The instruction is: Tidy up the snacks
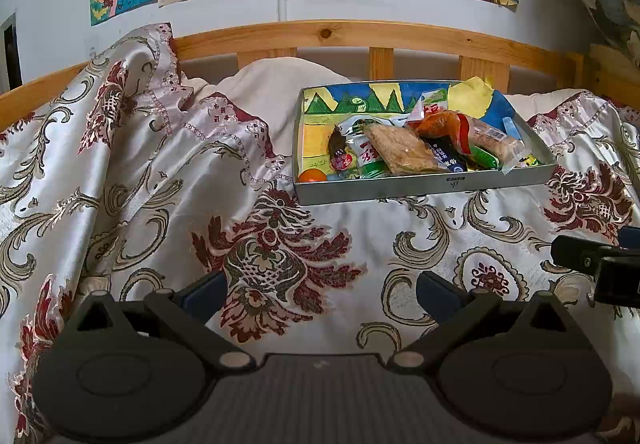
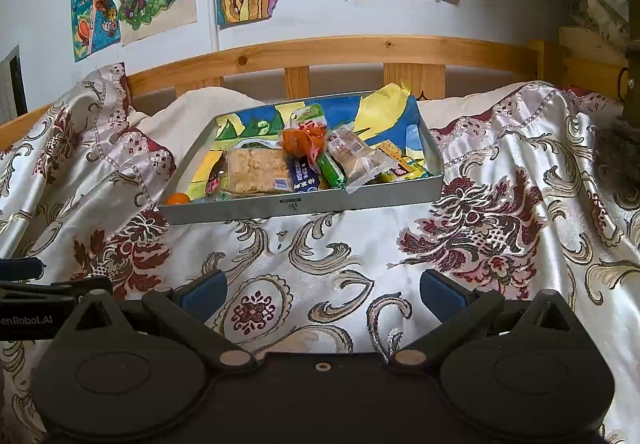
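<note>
A glossy cream bedspread with dark red floral medallions [image 1: 280,264] covers the whole bed, and the shallow grey metal tray lined with a painted paper scene [image 1: 420,187] sits on it toward the pine slatted headboard [image 1: 340,33]. All the snacks appear to be in that tray already, heaped toward its right half. The largest is a square clear-wrapped crumbly rice cake [image 2: 256,171] near the tray's front wall. Right of it lies a clear-wrapped brown pastry [image 2: 352,159], then a dark blue packet [image 2: 305,173] and a green wrapped stick [image 2: 332,171] between the two. A small orange ball [image 2: 179,199] rests in the tray's front left corner.

Both tongs hang in front of the tray, well apart from it. The left gripper [image 1: 322,292] is spread wide with nothing between its blue pads, and so is the right gripper [image 2: 324,292].

The step looks like tidying the heap. I would come in from above the tray's front wall and take one loose top packet by its crimped edge, since the slippery wrappers overlap and a deep grab may drag neighbours out.
</note>
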The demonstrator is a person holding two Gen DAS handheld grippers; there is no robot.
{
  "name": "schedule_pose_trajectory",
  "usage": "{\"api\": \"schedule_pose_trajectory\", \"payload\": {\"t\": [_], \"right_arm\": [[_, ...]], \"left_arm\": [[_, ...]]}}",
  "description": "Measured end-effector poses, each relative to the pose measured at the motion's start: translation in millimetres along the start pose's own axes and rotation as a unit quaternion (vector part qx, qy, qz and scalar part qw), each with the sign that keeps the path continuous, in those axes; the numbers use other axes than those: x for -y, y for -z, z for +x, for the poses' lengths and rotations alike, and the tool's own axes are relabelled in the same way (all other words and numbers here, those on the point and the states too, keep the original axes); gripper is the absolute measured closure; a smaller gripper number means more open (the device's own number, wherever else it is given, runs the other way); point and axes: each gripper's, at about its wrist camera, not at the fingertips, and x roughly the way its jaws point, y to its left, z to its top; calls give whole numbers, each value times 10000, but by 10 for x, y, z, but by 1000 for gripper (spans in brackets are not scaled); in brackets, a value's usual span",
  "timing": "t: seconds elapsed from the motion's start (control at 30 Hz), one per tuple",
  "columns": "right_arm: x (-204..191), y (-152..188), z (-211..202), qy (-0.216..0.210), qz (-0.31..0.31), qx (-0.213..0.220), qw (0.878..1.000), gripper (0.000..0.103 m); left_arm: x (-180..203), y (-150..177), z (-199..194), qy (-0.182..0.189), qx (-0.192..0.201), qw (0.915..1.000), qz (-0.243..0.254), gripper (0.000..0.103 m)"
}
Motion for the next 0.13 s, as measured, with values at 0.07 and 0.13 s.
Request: {"api": "schedule_pose_trajectory", "payload": {"t": [0.07,0.13], "right_arm": [[-2,10,-3,-1,4,-3,10000,1],[9,-6,7,-2,1,-5,10000,1]], "left_arm": [[1,-2,2,-10,1,10000,14,1],[-3,-3,3,-16,3,10000,14,1]]}}
